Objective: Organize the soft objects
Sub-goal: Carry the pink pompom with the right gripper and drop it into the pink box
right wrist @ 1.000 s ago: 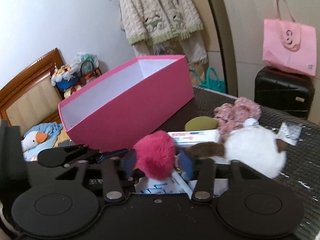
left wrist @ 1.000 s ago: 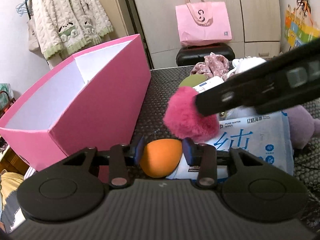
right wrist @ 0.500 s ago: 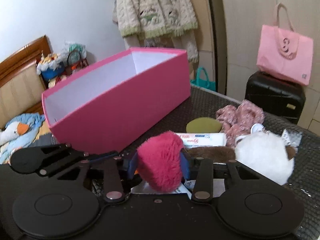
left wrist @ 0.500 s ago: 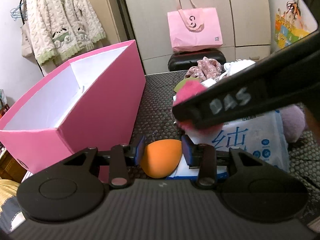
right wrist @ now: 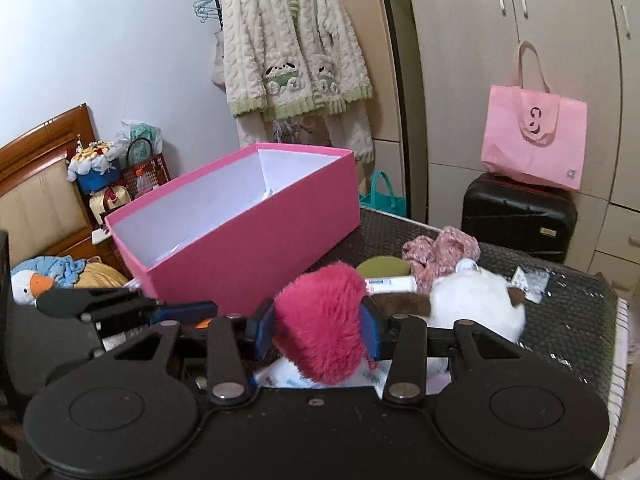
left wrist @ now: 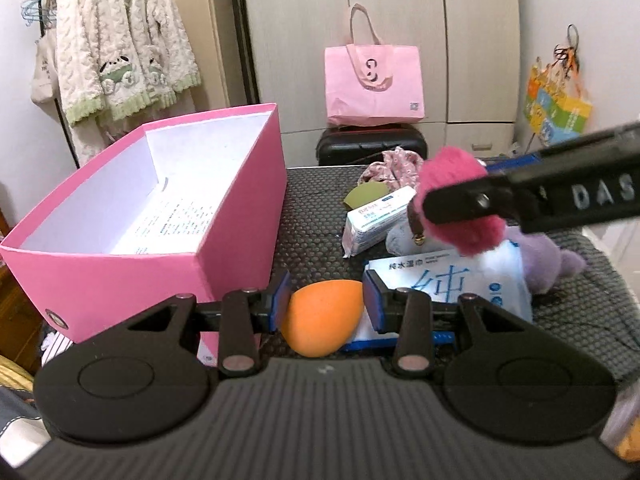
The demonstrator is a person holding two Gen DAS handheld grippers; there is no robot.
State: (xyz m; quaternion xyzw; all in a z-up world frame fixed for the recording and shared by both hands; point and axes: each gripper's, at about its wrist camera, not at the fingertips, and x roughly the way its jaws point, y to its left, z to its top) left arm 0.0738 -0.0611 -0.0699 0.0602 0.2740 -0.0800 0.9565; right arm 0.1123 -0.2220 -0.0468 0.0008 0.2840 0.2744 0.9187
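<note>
Your right gripper (right wrist: 318, 330) has lifted the pink pompom (right wrist: 322, 326) clamped between its pads, right of the pink box (left wrist: 236, 240). Left gripper (left wrist: 325, 306) lightly pinches the orange sponge (left wrist: 322, 322). Carry both over the box's rim, then release.

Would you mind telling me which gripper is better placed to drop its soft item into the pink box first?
Probably the left gripper: its orange egg-shaped sponge sits beside the pink cardboard box, nearer than the right gripper with its fluffy magenta pompom.
</note>
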